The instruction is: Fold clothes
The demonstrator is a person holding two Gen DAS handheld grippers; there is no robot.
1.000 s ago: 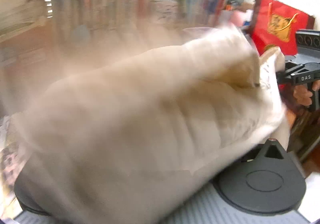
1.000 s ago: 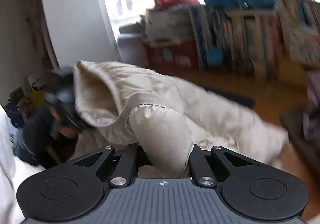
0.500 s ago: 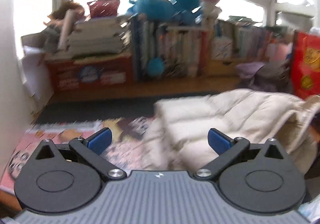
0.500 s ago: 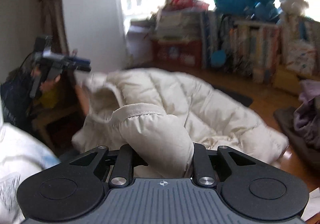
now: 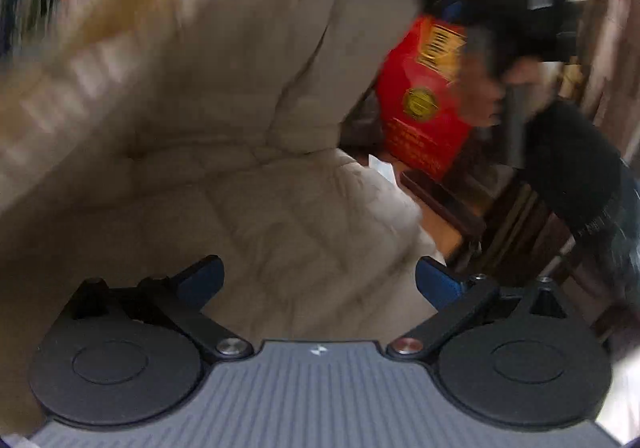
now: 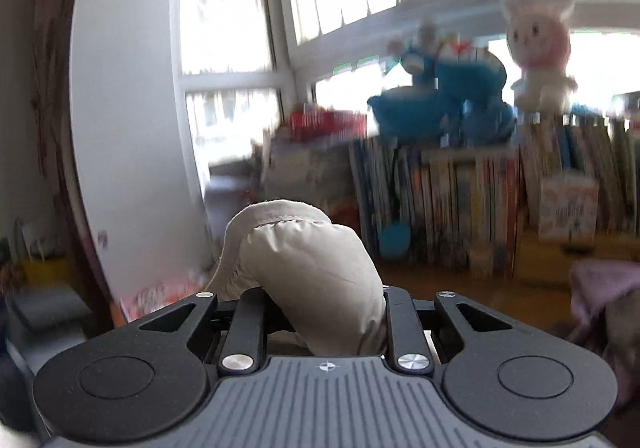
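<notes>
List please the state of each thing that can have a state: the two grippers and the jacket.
left gripper: open, holds nothing, the jacket lies beyond its fingers.
right gripper: shut on a fold of the jacket.
beige jacket: unfolded, lifted at one end, the rest hanging.

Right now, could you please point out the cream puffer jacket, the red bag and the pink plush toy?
cream puffer jacket (image 5: 304,208), left wrist view, quilted panel.
red bag (image 5: 424,104), left wrist view, its front.
pink plush toy (image 6: 540,52), right wrist view, its body.

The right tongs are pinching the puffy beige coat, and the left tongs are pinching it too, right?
Not quite. The left wrist view shows the left tongs open, blue pads apart, gripping nothing. The right tongs do pinch the puffy beige coat.
</notes>
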